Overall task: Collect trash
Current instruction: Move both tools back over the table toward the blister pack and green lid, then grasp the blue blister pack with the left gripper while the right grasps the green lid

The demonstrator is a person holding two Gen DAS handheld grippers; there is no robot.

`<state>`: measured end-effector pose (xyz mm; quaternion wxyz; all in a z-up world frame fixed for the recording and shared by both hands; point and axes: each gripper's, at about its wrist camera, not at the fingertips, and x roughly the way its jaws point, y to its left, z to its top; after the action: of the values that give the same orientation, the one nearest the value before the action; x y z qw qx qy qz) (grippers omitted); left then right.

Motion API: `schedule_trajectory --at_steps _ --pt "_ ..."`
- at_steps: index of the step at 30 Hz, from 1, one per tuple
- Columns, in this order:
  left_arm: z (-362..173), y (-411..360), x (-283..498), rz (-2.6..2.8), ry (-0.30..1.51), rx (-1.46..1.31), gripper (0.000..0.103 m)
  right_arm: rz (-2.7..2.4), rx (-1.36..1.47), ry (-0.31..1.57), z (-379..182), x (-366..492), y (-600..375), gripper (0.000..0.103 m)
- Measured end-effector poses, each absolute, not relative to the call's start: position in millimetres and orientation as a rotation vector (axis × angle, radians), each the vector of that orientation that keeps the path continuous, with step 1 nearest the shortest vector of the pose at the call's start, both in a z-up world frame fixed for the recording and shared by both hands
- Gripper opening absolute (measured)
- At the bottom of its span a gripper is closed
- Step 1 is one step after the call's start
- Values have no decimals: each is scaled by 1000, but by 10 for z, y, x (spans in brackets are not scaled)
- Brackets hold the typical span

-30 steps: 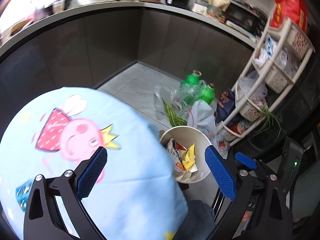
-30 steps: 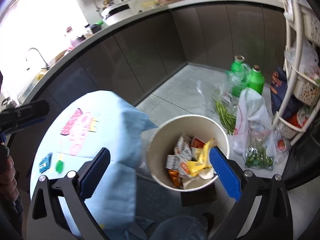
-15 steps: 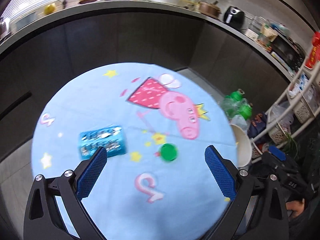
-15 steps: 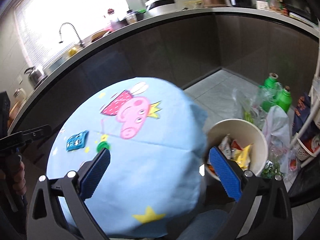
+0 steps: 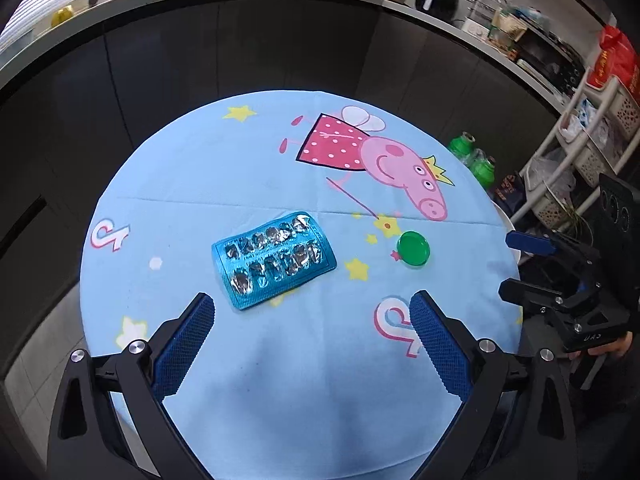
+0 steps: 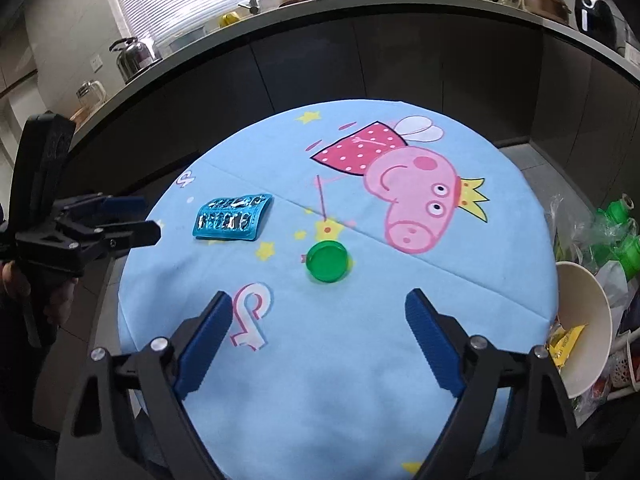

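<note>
A blue foil blister pack (image 5: 274, 258) (image 6: 232, 218) and a green round cap (image 5: 413, 249) (image 6: 328, 261) lie apart on the round table's light blue cartoon cloth (image 5: 320, 380) (image 6: 360, 368). My left gripper (image 5: 310, 304) hangs open just short of the blister pack, with nothing between its blue pads. My right gripper (image 6: 319, 299) is open just short of the green cap; its jaws are closing with nothing between them. Each gripper shows in the other's view, the left gripper (image 6: 136, 220) at the table's left edge and the right gripper (image 5: 524, 264) at its right edge.
A cream trash bin (image 6: 588, 320) with wrappers inside stands on the floor by the table's right edge. Green bottles (image 6: 620, 236) and plastic bags lie beyond it. A white basket rack (image 5: 580, 148) stands at the right. Dark cabinets under a counter curve behind the table.
Both views have swung left from the trash bin onto the table. The blister pack and the green cap now lie in front of the grippers. The right jaws have narrowed slightly.
</note>
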<state>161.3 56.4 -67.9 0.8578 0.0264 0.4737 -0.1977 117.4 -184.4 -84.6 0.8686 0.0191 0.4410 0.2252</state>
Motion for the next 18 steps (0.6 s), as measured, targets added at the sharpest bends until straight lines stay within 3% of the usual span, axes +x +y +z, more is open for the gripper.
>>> schedule_trajectory --at_steps 18 --pt "-1196 434 2627 -701 1100 150 94 386 18 991 -1086 1494 -1820 89"
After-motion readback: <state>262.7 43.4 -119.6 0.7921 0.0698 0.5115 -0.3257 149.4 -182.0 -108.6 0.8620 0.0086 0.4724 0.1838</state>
